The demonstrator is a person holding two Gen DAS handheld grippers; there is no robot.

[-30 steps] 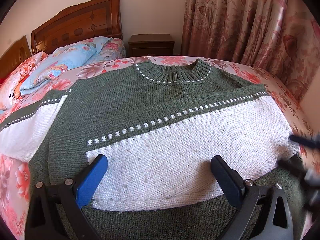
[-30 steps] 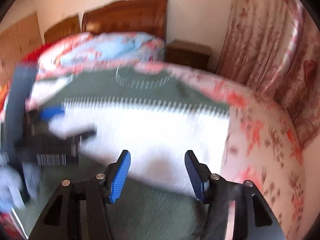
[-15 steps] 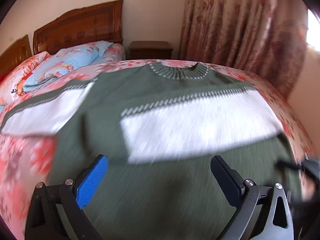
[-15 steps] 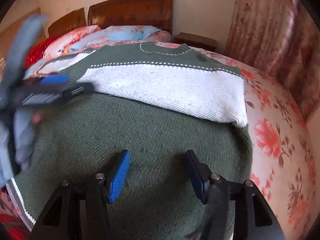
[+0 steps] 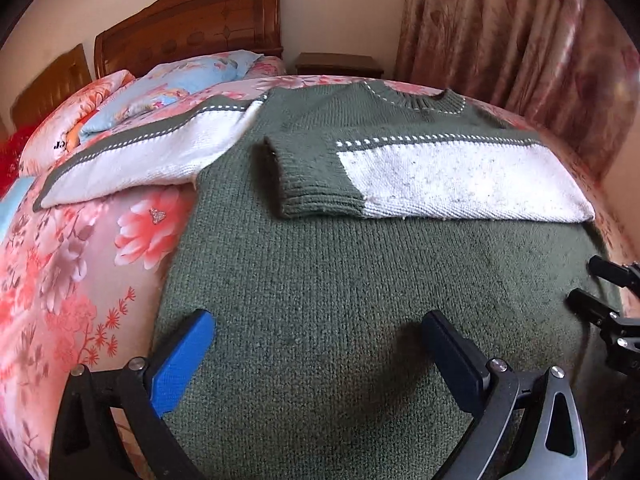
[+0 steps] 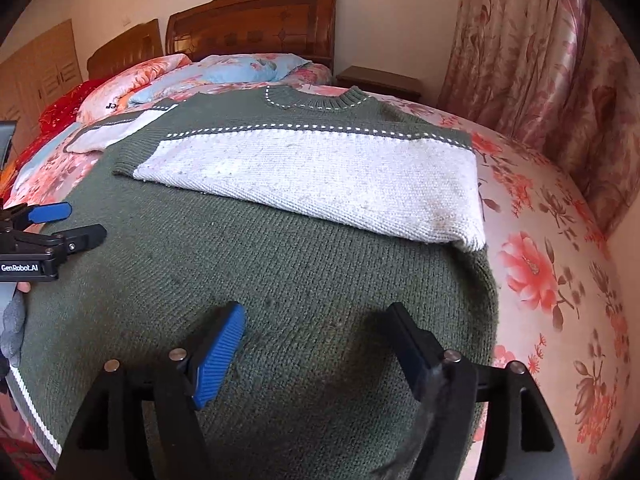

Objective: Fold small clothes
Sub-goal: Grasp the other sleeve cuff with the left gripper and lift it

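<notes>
A green knit sweater [image 5: 360,300] with a white chest band lies flat on the bed, collar at the far side. One green-cuffed sleeve [image 5: 440,184] is folded across the chest. The other sleeve [image 5: 152,152] stretches out to the left. My left gripper [image 5: 316,320] hovers open over the sweater's lower left body, nothing between its fingers. My right gripper [image 6: 316,312] is over the lower right body; its jaws are opening, with only the flat knit beneath them. Each gripper shows in the other's view: the left gripper [image 6: 60,224] and the right gripper [image 5: 600,284].
A floral bedsheet [image 6: 540,264] covers the bed, whose edge falls away at the right. Pillows and a blue quilt [image 5: 172,88] lie by the wooden headboard [image 6: 256,20]. A nightstand [image 5: 338,66] and curtains [image 6: 540,60] stand behind. A gloved hand [image 6: 12,320] holds the left gripper.
Both grippers have pulled back from the folded sleeve toward the hem, the left one shifting leftward. The right gripper's jaws stand wider than before.
</notes>
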